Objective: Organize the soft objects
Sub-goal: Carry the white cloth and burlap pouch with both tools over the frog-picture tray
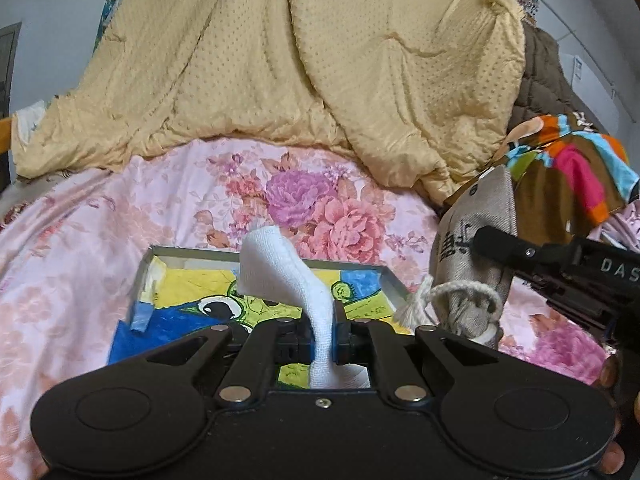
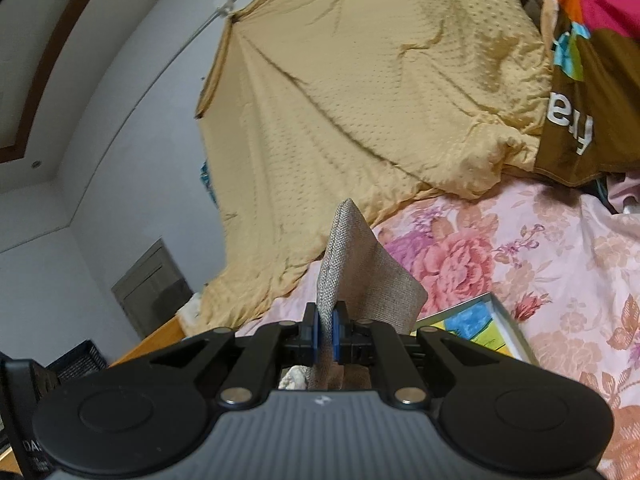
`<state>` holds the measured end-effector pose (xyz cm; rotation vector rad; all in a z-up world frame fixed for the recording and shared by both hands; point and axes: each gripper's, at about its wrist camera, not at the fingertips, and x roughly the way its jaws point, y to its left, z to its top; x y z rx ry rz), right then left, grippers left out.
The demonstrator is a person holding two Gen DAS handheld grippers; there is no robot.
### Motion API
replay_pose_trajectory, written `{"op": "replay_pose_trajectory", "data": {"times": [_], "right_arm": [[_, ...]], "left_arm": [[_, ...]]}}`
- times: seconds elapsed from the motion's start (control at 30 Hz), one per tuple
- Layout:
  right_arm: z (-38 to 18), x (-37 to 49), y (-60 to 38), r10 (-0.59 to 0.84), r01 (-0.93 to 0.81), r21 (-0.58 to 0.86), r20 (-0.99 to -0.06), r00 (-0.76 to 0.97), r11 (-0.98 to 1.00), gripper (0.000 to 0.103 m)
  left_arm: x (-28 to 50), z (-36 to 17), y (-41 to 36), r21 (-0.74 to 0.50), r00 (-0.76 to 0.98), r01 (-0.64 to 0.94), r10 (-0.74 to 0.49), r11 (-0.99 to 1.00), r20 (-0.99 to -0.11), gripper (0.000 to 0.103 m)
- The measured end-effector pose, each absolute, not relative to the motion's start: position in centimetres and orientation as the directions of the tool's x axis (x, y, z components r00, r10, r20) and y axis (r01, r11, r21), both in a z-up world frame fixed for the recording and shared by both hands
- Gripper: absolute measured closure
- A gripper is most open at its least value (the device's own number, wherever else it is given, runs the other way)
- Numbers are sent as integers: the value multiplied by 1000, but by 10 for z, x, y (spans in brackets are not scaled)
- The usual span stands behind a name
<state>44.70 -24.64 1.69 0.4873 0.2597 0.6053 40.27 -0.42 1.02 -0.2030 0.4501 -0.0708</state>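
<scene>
Both grippers are clamped on soft goods above the box [image 1: 390,286] on the bed: the left gripper [image 1: 322,330] pinches a white cloth [image 1: 280,268], the right gripper [image 2: 328,332] a grey pouch [image 2: 360,276], so lower each well inside before letting go.

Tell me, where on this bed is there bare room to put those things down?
Bare floral sheet lies left of the shallow box, below the yellow quilt. Another patch sits between box and quilt. The right is crowded: grey pouch, striped cloth.
</scene>
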Motion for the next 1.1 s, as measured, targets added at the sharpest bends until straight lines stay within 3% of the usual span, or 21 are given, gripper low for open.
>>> {"op": "replay_pose_trajectory", "data": {"times": [0.8,1.1], "right_arm": [[-44,496,-234,532,-236,594,-391,751,769,95],[-47,499,-227,530,-224,572,-450,719,789,85]], "left_arm": [[466,-51,-13,-247,777,-57,-112,967,-619,93],[472,-59,-10,-247,721,-87,-110,965,-684,86]]}}
